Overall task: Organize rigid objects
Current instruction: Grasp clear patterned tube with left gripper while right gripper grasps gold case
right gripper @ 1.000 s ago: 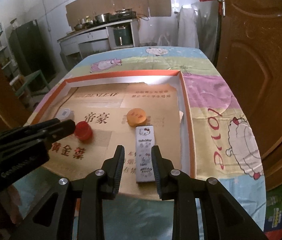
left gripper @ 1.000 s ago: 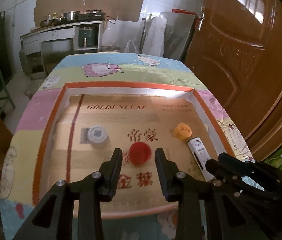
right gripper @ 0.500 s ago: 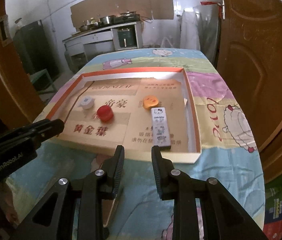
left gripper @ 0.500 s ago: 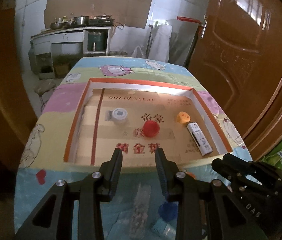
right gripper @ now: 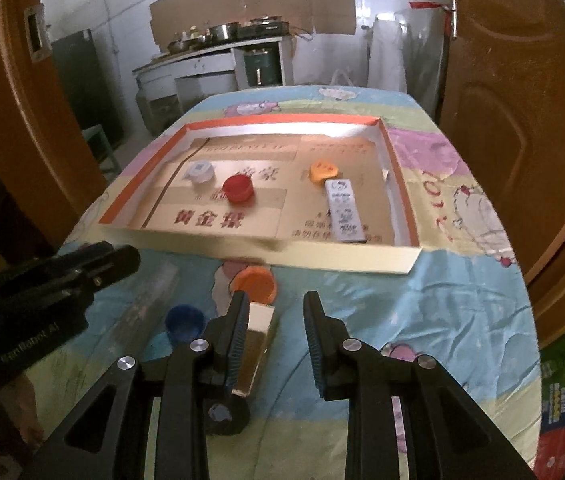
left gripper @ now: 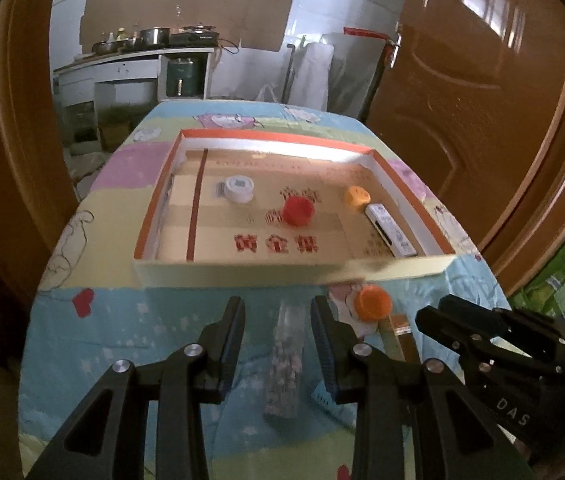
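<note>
Shallow cardboard tray [left gripper: 366, 276] with orange rim and cream outer wall, lying flat on a cartoon-print tablecloth [right gripper: 434, 312]; floor lined with tan card bearing red characters. Inside the tray: white round cap [left gripper: 239, 188] toward the left, red cap [left gripper: 298, 210] near the middle, yellow-orange cap [left gripper: 357, 196] toward the right, and a white printed rectangular box [right gripper: 344, 209] lying flat just beside the right wall, close to the yellow-orange cap. Outside the tray, on the cloth near its front wall: an orange cap [right gripper: 254, 283], a blue cap [right gripper: 185, 321], a gold rectangular box [right gripper: 257, 344] and a long clear patterned packet [left gripper: 287, 360], all close together. Left gripper [left gripper: 277, 340] above the cloth in front of the tray, jaws parted and gripping nothing, the clear packet visible on the cloth between them. Right gripper [right gripper: 273, 336] likewise parted and empty, the gold box showing just past its left finger [right gripper: 238, 332]; contact with the box impossible to tell.
</note>
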A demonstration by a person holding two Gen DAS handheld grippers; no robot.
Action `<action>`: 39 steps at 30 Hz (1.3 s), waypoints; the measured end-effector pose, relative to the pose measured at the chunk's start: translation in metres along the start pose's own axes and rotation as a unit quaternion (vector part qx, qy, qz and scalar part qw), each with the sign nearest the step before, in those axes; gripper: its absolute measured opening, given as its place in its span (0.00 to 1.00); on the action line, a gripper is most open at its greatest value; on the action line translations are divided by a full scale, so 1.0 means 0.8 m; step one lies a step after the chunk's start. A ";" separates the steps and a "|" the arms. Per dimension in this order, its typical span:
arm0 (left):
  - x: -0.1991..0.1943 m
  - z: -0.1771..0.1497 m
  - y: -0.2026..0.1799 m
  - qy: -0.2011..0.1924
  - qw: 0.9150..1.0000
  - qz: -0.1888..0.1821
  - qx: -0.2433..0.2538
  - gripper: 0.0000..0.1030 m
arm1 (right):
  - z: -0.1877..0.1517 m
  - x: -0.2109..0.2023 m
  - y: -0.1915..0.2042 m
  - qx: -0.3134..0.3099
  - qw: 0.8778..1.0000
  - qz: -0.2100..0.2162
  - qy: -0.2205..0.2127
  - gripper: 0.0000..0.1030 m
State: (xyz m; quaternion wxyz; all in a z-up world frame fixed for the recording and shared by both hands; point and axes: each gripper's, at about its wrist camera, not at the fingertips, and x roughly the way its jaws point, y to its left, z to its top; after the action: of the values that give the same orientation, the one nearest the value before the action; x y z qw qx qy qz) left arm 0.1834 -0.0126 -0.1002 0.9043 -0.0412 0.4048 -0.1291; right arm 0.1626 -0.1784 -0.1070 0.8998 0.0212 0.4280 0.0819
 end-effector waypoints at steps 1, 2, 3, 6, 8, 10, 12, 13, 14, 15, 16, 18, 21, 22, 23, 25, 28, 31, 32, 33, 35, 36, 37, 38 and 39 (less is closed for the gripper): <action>0.001 -0.004 0.000 0.003 1.000 -0.001 0.002 0.33 | -0.003 0.001 0.002 -0.001 1.000 0.001 0.003 0.28; 0.002 -0.007 0.000 0.005 1.000 -0.001 0.003 0.33 | -0.006 0.003 0.004 -0.001 1.000 0.001 0.006 0.28; 0.003 -0.010 0.000 0.008 1.000 -0.001 0.004 0.33 | -0.008 0.005 0.005 -0.002 1.000 0.002 0.009 0.28; 0.009 -0.016 0.000 0.018 1.000 -0.002 0.007 0.33 | -0.014 0.008 0.008 -0.002 1.000 0.005 0.014 0.28; 0.013 -0.018 0.000 0.024 1.000 -0.003 0.010 0.33 | -0.017 0.010 0.009 -0.002 1.000 0.007 0.017 0.28; 0.016 -0.019 -0.003 0.028 0.999 -0.005 0.015 0.33 | -0.020 0.013 0.011 -0.002 1.000 0.010 0.020 0.28; 0.020 -0.021 -0.004 0.032 0.999 -0.006 0.018 0.33 | -0.021 0.014 0.012 -0.003 1.000 0.011 0.021 0.28; 0.021 -0.022 -0.004 0.033 0.999 -0.005 0.018 0.33 | -0.021 0.015 0.012 -0.003 1.000 0.011 0.022 0.28; 0.023 -0.023 -0.004 0.035 0.999 -0.003 0.019 0.33 | -0.022 0.016 0.013 -0.003 1.000 0.011 0.023 0.28; 0.025 -0.023 -0.003 0.038 0.999 -0.002 0.018 0.33 | -0.023 0.017 0.012 -0.003 1.000 0.012 0.024 0.28; 0.027 -0.024 -0.002 0.041 0.999 -0.002 0.019 0.33 | -0.023 0.018 0.012 -0.003 1.000 0.011 0.025 0.28; 0.033 -0.026 -0.002 0.049 0.999 0.001 0.021 0.33 | -0.024 0.020 0.012 -0.003 1.000 0.012 0.028 0.28; 0.036 -0.028 -0.002 0.049 0.998 0.003 0.026 0.33 | -0.025 0.023 0.013 -0.003 0.999 0.013 0.031 0.28; 0.037 -0.029 -0.002 0.049 0.998 0.002 0.025 0.33 | -0.025 0.024 0.013 -0.004 0.999 0.013 0.032 0.28; 0.037 -0.029 -0.002 0.049 0.998 0.001 0.024 0.33 | -0.025 0.025 0.014 -0.004 0.999 0.013 0.032 0.28; 0.037 -0.028 -0.001 0.050 0.999 0.001 0.023 0.33 | -0.026 0.028 0.016 -0.005 0.999 0.014 0.036 0.28; 0.037 -0.029 -0.001 0.050 0.998 0.002 0.023 0.33 | -0.028 0.033 0.018 -0.006 0.999 0.015 0.043 0.28; 0.037 -0.028 0.000 0.050 0.999 -0.002 0.020 0.31 | -0.030 0.035 0.020 -0.010 0.999 0.010 0.044 0.28; 0.037 -0.028 0.001 0.049 0.999 -0.004 0.018 0.30 | -0.030 0.035 0.020 -0.009 0.999 0.010 0.044 0.28; 0.037 -0.028 0.002 0.049 0.999 -0.006 0.016 0.28 | -0.030 0.035 0.019 -0.009 0.999 0.010 0.044 0.28; 0.037 -0.028 0.004 0.049 0.999 -0.011 0.012 0.24 | -0.030 0.035 0.019 -0.010 0.999 0.009 0.044 0.27; 0.037 -0.028 0.004 0.049 0.999 -0.011 0.012 0.22 | -0.030 0.036 0.020 -0.013 0.999 0.006 0.044 0.26; 0.037 -0.029 0.004 0.049 0.999 -0.011 0.013 0.21 | -0.031 0.036 0.021 -0.016 0.999 0.005 0.044 0.25; 0.036 -0.029 0.004 0.048 0.999 -0.010 0.014 0.21 | -0.031 0.036 0.023 -0.018 0.999 0.003 0.043 0.25; 0.036 -0.029 0.004 0.047 0.999 -0.009 0.014 0.20 | -0.032 0.036 0.023 -0.019 0.999 0.002 0.043 0.24</action>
State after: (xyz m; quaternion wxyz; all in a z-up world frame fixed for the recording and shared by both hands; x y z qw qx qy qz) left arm 0.1852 -0.0169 -0.1369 0.8834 -0.0260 0.4449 -0.1448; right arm 0.1587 -0.1562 -0.1432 0.8807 0.0016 0.4647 0.0925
